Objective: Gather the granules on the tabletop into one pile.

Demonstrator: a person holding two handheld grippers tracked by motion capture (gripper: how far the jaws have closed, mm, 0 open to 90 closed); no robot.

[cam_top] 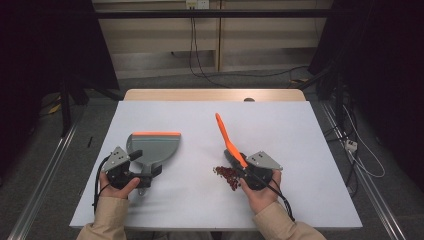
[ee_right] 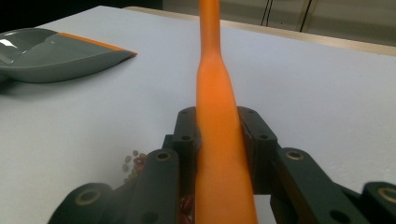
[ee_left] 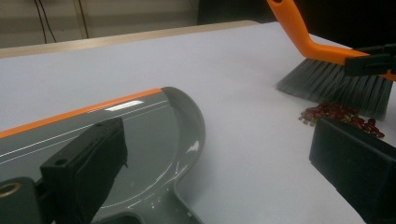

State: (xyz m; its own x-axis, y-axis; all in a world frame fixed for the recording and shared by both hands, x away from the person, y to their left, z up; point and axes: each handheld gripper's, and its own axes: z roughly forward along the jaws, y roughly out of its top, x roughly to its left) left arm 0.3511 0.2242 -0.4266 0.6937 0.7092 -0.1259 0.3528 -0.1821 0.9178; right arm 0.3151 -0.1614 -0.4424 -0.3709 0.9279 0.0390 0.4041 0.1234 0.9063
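Observation:
A grey dustpan with an orange front lip lies flat on the white table, left of centre. My left gripper stands open, its jaws wide apart on either side of the pan's handle. In the left gripper view the pan lies between the two black jaws. My right gripper is shut on the orange handle of a brush, whose grey bristles rest beside a small pile of red beans. The beans lie at the bristle tips. The handle rises between the right jaws.
The table's wooden far edge runs behind the white top. Cables hang along the back wall and lie on the floor. Metal rails flank the table. Bare white surface lies between the pan and the beans.

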